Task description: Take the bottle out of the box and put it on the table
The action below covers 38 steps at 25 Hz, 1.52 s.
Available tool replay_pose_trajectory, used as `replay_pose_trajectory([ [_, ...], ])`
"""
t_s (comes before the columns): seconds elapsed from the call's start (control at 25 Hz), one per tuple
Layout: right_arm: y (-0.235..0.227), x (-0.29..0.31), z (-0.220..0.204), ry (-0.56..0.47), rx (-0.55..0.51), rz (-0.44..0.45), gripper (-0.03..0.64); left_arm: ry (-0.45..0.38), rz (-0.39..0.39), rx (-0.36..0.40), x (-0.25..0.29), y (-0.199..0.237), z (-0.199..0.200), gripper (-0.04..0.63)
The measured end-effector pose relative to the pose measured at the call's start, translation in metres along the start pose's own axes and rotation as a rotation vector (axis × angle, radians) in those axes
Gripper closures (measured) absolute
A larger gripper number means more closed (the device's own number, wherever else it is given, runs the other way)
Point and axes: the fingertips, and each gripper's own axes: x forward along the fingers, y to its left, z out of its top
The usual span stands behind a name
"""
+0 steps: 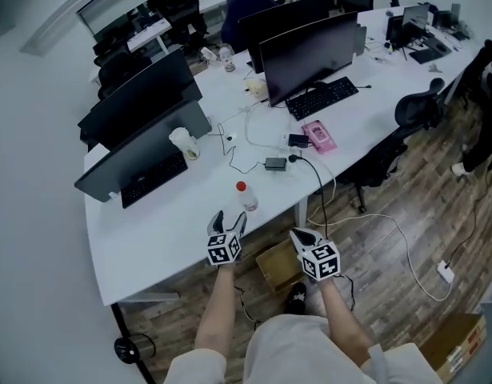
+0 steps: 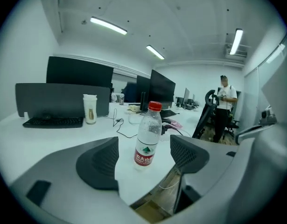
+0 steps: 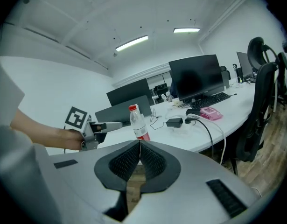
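- left gripper [image 2: 144, 155]: jaws spread wide with nothing held. Its tips hang over the front edge of the white tabletop [image 1: 174, 222].
- clear plastic water bottle with red cap [image 2: 147, 139]: stands straight ahead of the left jaws, framed between them in the left gripper view. The head view puts it just beyond the tips, apart, no touch.
- Long axis vertical: the bottle [image 1: 246, 195] is upright near the tabletop's front edge, so it looks already out of the box and set down.
- The left gripper [image 1: 229, 221] is clearly nearer the bottle. The right gripper [image 1: 300, 234] is off to its right, off the edge, above the floor.
- right gripper [image 3: 140, 155]: jaws pressed together, empty. The bottle [image 3: 137, 122] shows past them, well apart.
- brown cardboard box [image 1: 276, 264]: on the wood floor below the front edge, between the two grippers.
- Hard to tell: the box's inside is partly cut off by the right gripper, contents unreadable. The exact gap from left jaws to bottle is unclear.
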Motion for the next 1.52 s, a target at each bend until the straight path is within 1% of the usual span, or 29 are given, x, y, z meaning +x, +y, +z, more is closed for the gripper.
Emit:
replay_pose_trajectory([
  [0.12,0.002,-0.008,0.007,-0.018,0.004,-0.001,0.577,-0.043,0.06,-0.02,-0.036,-0.013,0.0,0.252],
  [0.24,0.016,-0.016,0.008,-0.012,-0.017,0.027,0.577,-0.064,0.123,-0.026,-0.077,-0.029,-0.008,0.252],
  [0.36,0.029,-0.025,0.004,-0.008,-0.038,0.053,0.577,-0.055,0.159,-0.02,-0.108,-0.05,-0.022,0.252],
  [0.44,0.033,-0.031,0.004,-0.014,-0.043,0.06,0.577,-0.067,0.171,-0.029,-0.122,-0.063,-0.025,0.253],
  [0.48,0.034,-0.034,0.005,-0.019,-0.043,0.062,0.577,-0.079,0.174,-0.038,-0.129,-0.069,-0.025,0.256],
  [0.6,0.038,-0.042,0.001,-0.03,-0.033,0.07,0.577,-0.103,0.183,-0.055,-0.147,-0.084,-0.03,0.295],
  [0.88,0.049,-0.06,-0.004,-0.045,-0.042,0.097,0.577,-0.101,0.183,-0.036,-0.168,-0.108,-0.041,0.427],
  [0.96,0.051,-0.064,-0.003,-0.05,-0.045,0.1,0.577,-0.106,0.195,-0.049,-0.173,-0.111,-0.041,0.445],
  [1.12,0.055,-0.072,-0.008,-0.052,-0.037,0.102,0.577,-0.112,0.202,-0.061,-0.183,-0.117,-0.043,0.536],
  [1.2,0.057,-0.074,-0.009,-0.054,-0.038,0.104,0.577,-0.109,0.194,-0.06,-0.185,-0.121,-0.044,0.575],
  [1.36,0.059,-0.076,-0.012,-0.051,-0.044,0.108,0.577,-0.105,0.166,-0.058,-0.186,-0.129,-0.047,0.58],
  [1.52,0.06,-0.08,-0.016,-0.033,-0.053,0.122,0.577,-0.101,0.168,-0.061,-0.187,-0.13,-0.049,0.58],
])
